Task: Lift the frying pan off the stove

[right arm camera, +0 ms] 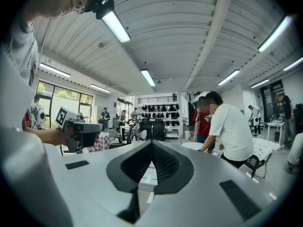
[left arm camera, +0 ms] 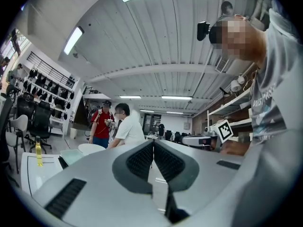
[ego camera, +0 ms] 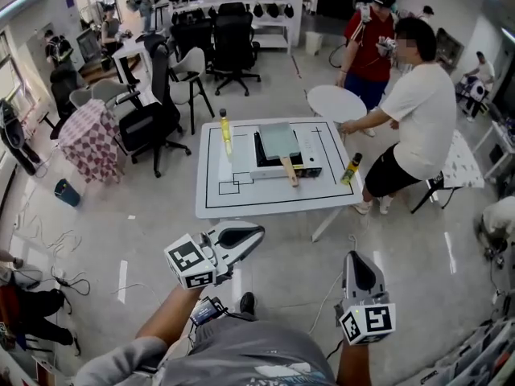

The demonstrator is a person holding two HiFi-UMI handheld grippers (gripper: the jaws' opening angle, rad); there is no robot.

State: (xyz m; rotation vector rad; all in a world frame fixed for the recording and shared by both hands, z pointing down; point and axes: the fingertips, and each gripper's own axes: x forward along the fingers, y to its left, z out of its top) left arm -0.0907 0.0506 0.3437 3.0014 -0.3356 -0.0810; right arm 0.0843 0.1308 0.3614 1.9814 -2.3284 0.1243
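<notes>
Head view: my left tongs (ego camera: 251, 233) and right tongs (ego camera: 355, 257) are both clenched on nothing, held low and well apart from the white worktop (ego camera: 241, 199). There the rectangular frying pan (ego camera: 278, 139) sits on the stove (ego camera: 308, 158), its wooden handle pointing toward me.
</notes>
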